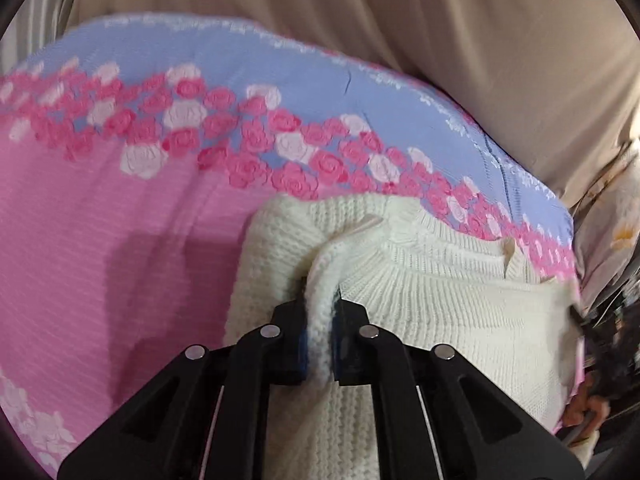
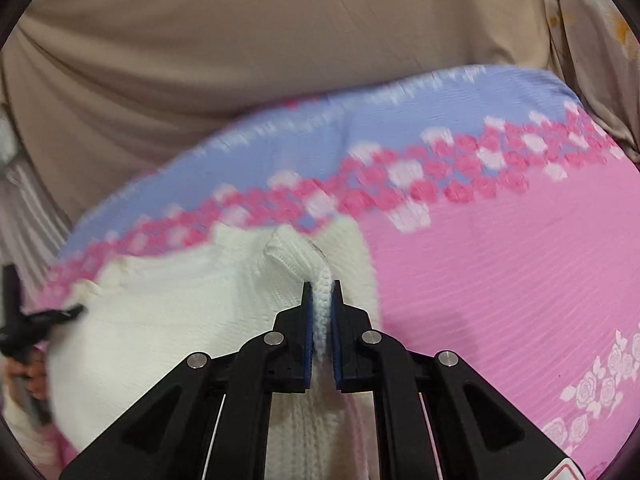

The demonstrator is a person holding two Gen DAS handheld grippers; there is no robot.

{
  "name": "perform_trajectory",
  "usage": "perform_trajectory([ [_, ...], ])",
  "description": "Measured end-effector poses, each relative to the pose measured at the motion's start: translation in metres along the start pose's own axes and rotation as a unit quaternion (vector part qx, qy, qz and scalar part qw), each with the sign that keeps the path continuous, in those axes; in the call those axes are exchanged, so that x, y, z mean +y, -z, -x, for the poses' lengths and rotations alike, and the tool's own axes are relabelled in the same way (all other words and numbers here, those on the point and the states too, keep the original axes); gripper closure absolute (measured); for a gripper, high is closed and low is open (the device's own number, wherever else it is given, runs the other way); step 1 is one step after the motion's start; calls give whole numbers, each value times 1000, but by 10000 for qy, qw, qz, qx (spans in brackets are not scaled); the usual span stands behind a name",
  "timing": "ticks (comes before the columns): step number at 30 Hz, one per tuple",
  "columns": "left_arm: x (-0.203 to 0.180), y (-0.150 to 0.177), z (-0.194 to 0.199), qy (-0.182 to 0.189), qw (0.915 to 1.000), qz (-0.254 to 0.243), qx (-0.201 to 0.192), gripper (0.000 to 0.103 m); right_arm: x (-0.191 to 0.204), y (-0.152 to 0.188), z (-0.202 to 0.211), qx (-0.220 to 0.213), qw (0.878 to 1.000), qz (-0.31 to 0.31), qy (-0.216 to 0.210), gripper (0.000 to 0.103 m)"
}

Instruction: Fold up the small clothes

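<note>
A cream white knit sweater (image 1: 460,312) lies on a pink and lilac blanket (image 1: 100,220). Its ribbed collar faces the far edge. My left gripper (image 1: 322,292) is shut on a bunched fold of the sweater at its left side. The sweater also shows in the right wrist view (image 2: 168,320). My right gripper (image 2: 321,286) is shut on a pinched ridge of the knit at its right side. The other gripper (image 2: 24,320) shows at the left edge of the right wrist view, with a hand on it.
The blanket (image 2: 500,280) has a band of pink and white roses and covers the work surface. Beige cloth (image 1: 400,20) hangs behind its far edge. A floral fabric (image 1: 616,224) lies at the right of the left wrist view.
</note>
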State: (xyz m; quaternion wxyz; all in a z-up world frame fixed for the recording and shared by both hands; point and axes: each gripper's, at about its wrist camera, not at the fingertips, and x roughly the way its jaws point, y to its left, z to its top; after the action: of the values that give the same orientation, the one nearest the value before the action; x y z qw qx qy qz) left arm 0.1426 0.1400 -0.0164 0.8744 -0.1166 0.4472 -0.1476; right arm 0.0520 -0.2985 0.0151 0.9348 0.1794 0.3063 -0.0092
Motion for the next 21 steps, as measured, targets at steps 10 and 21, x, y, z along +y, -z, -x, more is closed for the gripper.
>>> perform_trajectory([
  [10, -24, 12, 36, -837, 9927, -493, -711, 66, -6, 11, 10, 10, 9973, -395, 617, 81],
  [21, -113, 109, 53, 322, 9871, -1561, 177, 59, 172, 118, 5, 1357, 9626, 1911, -1363, 89],
])
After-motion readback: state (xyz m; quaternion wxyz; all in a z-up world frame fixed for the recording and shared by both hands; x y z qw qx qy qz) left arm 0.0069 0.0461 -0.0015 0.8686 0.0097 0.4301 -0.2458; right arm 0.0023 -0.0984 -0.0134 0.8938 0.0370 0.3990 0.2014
